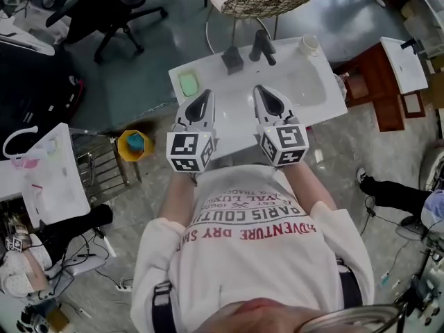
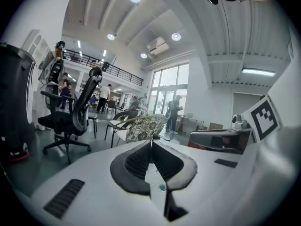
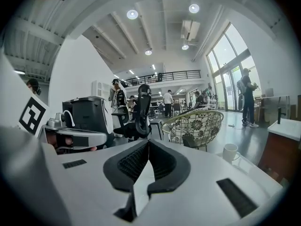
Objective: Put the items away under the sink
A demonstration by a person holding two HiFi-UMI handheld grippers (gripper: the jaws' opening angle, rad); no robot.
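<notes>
Overhead, a person faces a white sink counter with a hand-held gripper in each hand, both pointing toward twelve o'clock over the countertop. From the left, a pale green sponge, rectangular and lying flat, sits at the counter's ten o'clock corner. A dark grey block-shaped item stands beside the dark faucet at twelve. A white cup stands upright at the two o'clock corner. The left gripper is clenched, its jaw tips meeting with nothing between them, as its own view confirms. The right gripper is likewise clamped on nothing. Only the head view shows the sponge. The left gripper view takes in a black office chair at nine o'clock and a patterned wicker chair at twelve, but not the cup. The right gripper view catches the cup at three o'clock, right of that wicker chair.
</notes>
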